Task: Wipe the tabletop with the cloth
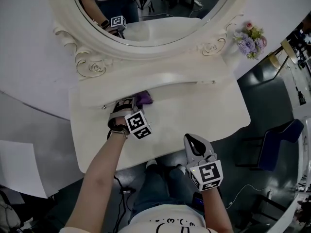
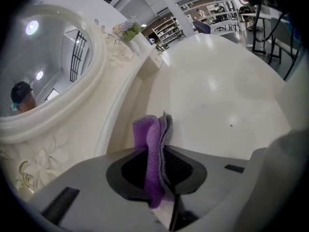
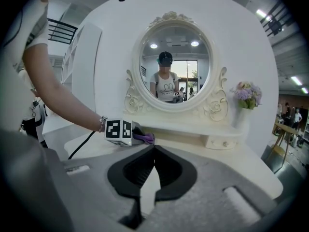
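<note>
Both pairs of my jaws are closed, but only one holds anything. The left gripper (image 2: 163,153) is clamped on the purple cloth (image 2: 148,134), which stands folded and edge-up between the jaws. The right gripper (image 3: 153,150) has its tips together on nothing and hangs off the front edge of the worktop (image 1: 209,106), near my body. The cloth is at the back left of the worktop, just beside the raised ledge (image 1: 160,79) under the mirror (image 1: 92,33). I cannot tell whether it is pressing on the surface.

To wipe well, I judge I should tip the left gripper down so the cloth's broad face meets the surface, not its thin folded edge. Only a small tuft pokes past the jaws. I would then make long, overlapping strokes from the ledge toward the front edge, working rightward. Steady, light pressure should stop the hard jaw tips scraping the white finish. The grip looks deep enough not to slip. The flowers (image 1: 250,39) stand up by the mirror's right side, out of the stroke path, though I'd slow near that end.
</note>
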### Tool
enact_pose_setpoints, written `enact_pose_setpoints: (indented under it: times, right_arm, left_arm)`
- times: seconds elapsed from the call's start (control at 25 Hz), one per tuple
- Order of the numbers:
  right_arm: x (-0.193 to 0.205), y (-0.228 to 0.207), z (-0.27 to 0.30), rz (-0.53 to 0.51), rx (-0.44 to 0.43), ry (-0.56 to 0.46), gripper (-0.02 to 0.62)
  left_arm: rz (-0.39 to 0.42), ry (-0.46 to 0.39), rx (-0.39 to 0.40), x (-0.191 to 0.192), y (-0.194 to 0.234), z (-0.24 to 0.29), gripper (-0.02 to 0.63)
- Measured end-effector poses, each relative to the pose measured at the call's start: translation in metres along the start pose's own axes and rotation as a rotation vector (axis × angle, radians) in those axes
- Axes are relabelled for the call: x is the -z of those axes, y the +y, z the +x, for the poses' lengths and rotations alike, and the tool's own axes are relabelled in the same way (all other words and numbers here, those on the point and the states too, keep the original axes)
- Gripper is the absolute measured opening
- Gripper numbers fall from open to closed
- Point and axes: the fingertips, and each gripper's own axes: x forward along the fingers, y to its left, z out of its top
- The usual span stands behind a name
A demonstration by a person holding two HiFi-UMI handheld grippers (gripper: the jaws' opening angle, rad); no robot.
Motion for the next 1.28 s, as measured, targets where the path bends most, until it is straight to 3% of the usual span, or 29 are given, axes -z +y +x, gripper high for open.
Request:
enact_pose_setpoints:
  times: [0.44,0.56,0.76,0.88,1.0,1.28]
  right_arm:
    - [-0.005,0.001,0.003,-0.051,-0.075,-0.016,0.002]
    - [-0.010,-0.001,0.004,-0.059,-0.103,-0.027,0.002]
    - [-0.013,-0.007,0.005,-0.059,-0.134,-0.041,0.002]
    - [-0.009,-0.007,0.002,-0.056,-0.157,-0.034,0.002]
    - [-0.007,-0.007,0.001,-0.058,-0.173,-0.033,0.002]
    - [-0.012,-0.006,-0.001,-0.068,-0.197,-0.045,0.002]
  left_arm:
    - [-0.166,-0.018,0.356,-0.007,-0.029,-0.030,0.075]
    - [-0.256,-0.018,0.506,-0.015,-0.053,-0.055,0.075]
    - [-0.401,-0.017,0.832,-0.032,-0.106,-0.105,0.075]
    - [-0.470,-0.033,0.967,-0.042,-0.138,-0.131,0.075]
    - [-0.496,-0.056,1.047,-0.051,-0.162,-0.150,0.075]
    - [-0.499,-0.087,1.120,-0.065,-0.196,-0.175,0.075]
